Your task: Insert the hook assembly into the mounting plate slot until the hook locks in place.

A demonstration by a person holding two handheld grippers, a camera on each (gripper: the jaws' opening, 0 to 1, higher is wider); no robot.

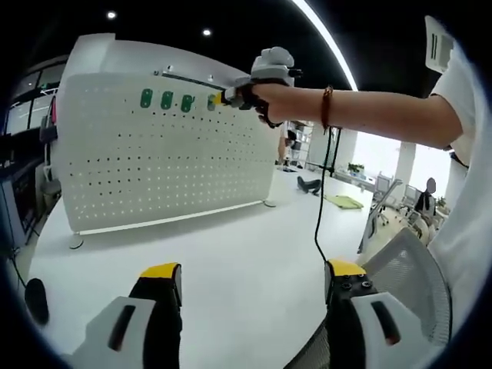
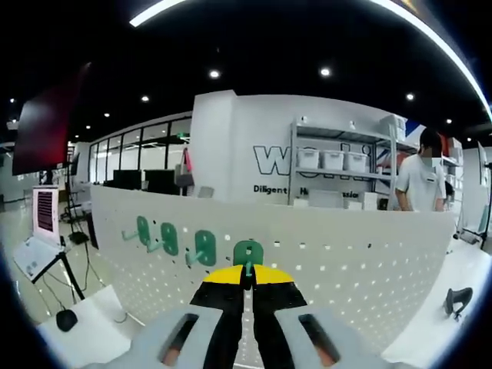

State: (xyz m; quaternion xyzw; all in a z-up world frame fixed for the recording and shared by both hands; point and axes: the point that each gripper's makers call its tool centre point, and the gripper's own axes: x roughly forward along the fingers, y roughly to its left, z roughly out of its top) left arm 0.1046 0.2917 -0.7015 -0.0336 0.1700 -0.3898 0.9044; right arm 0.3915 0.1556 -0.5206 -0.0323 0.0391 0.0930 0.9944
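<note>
The tall white metal pegboard panel [image 1: 165,157] was dotted all over with an even grid of small dark holes. Ahead of the black, yellow-tipped right gripper [image 2: 247,278], four green plastic hooks [image 2: 204,247] hung in a row, the last one just past its tips. The left gripper [image 1: 250,284] had the same yellow tips on black jaws over pale grey bodies, above the plain white table top [image 1: 246,238].
</note>
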